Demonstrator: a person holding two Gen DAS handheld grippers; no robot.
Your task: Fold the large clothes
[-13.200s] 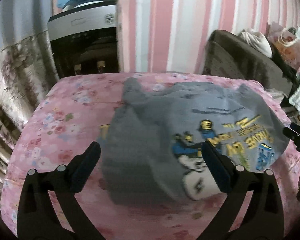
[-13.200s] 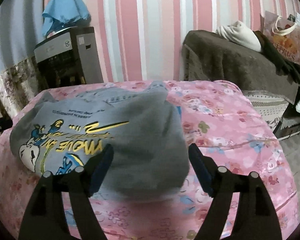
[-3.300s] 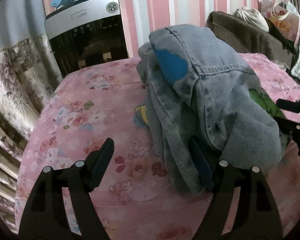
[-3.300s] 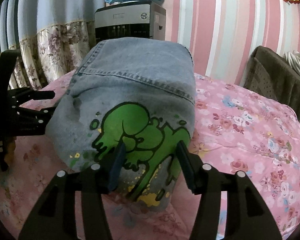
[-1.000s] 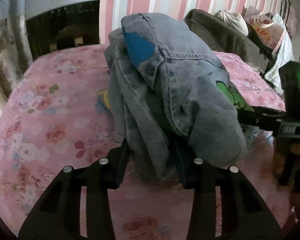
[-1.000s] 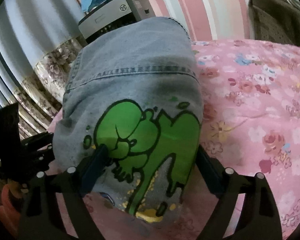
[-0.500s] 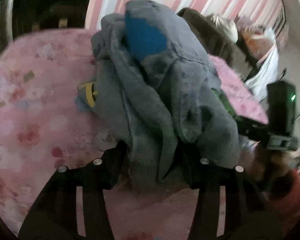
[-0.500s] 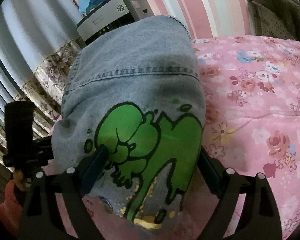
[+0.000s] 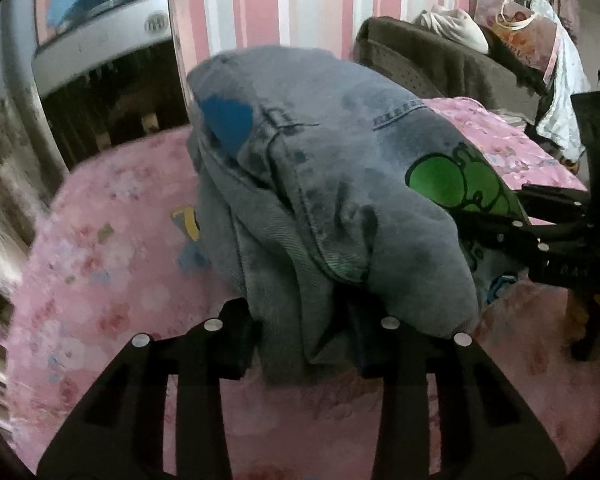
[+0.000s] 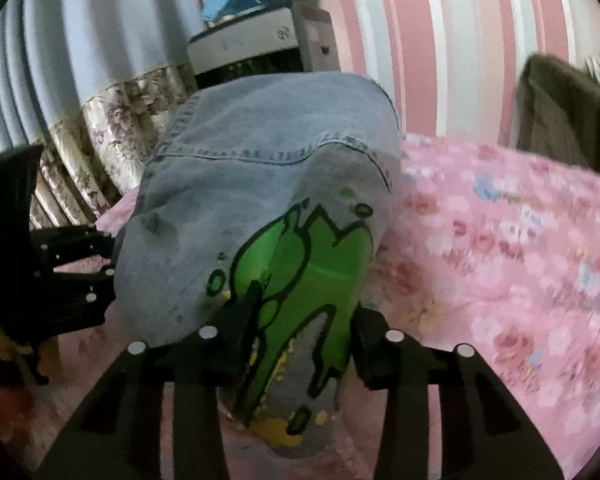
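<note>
The denim garment (image 9: 340, 184) is bunched in a tall heap on the pink floral bed (image 9: 112, 280), folding far from finished. The left hand-held gripper (image 9: 304, 340) and right hand-held gripper (image 10: 300, 344) are closing, each pinching its near edge.

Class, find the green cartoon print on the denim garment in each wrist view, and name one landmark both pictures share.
Left wrist view: the green print sits right of centre, on the far right flank of the denim garment, next to the right gripper.
Right wrist view: the print sits low in the centre, bunched between the right gripper's closing fingers.
Shared landmark: the grey appliance with a blue cloth on top.
</note>
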